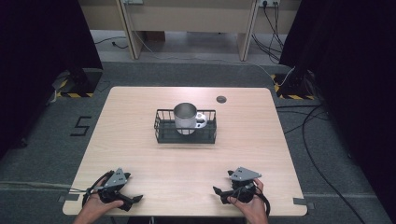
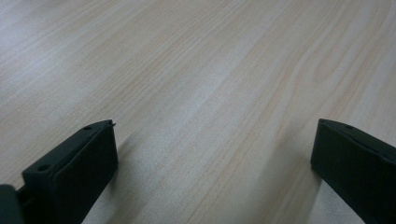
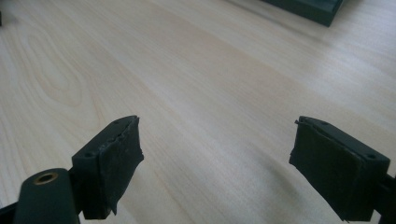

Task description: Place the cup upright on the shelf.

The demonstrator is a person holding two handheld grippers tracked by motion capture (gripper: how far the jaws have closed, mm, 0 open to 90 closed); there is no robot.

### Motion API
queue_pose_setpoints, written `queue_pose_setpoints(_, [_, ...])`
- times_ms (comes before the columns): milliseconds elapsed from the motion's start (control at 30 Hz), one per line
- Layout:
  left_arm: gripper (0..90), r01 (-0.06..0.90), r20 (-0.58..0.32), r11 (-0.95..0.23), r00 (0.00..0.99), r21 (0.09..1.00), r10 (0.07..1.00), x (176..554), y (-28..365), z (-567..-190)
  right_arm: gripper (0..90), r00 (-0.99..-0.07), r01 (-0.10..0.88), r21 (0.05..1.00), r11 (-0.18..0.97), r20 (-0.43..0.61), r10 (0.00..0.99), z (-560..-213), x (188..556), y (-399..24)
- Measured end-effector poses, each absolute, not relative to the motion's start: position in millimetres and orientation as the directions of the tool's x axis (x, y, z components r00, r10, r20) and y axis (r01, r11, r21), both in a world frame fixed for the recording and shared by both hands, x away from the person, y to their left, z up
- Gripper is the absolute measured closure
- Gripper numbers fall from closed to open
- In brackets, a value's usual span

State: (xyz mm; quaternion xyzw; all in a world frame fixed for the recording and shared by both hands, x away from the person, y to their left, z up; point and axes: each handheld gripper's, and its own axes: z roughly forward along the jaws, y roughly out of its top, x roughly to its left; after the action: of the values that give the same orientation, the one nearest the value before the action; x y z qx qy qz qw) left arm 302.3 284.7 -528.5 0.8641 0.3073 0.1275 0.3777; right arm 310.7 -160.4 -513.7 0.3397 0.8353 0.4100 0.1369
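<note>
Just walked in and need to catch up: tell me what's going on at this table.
A person sits at a wooden table with a two-jaw gripper in each hand. The left gripper and the right gripper both rest near the front edge, jaws apart with nothing between them. In the middle of the table, a metal mug stands upright inside a black wire basket, untouched by either gripper.
</note>
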Motion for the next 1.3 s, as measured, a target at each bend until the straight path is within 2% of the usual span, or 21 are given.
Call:
queue_pose_setpoints(500, [0.0, 0.435, -0.012, -0.526, 0.779, 0.731, 0.627, 302.3, 284.7, -528.5, 14.1, -0.724, 0.472, 0.725, 0.502, -0.006, 0.689, -522.4, 304.0, -156.5])
queue_pose_setpoints(800, [0.0, 0.434, -0.011, -0.526, 0.779, 0.731, 0.627, 302.3, 284.7, -528.6, 9.4, -0.727, 0.476, 0.717, 0.509, -0.004, 0.686, -522.9, 303.5, -154.0])
queue_pose_setpoints(1300, [0.0, 0.435, -0.012, -0.525, 0.778, 0.732, 0.628, 302.3, 284.6, -528.6, 9.2, -0.729, 0.476, 0.716, 0.51, -0.004, 0.685, -522.9, 303.6, -154.0])
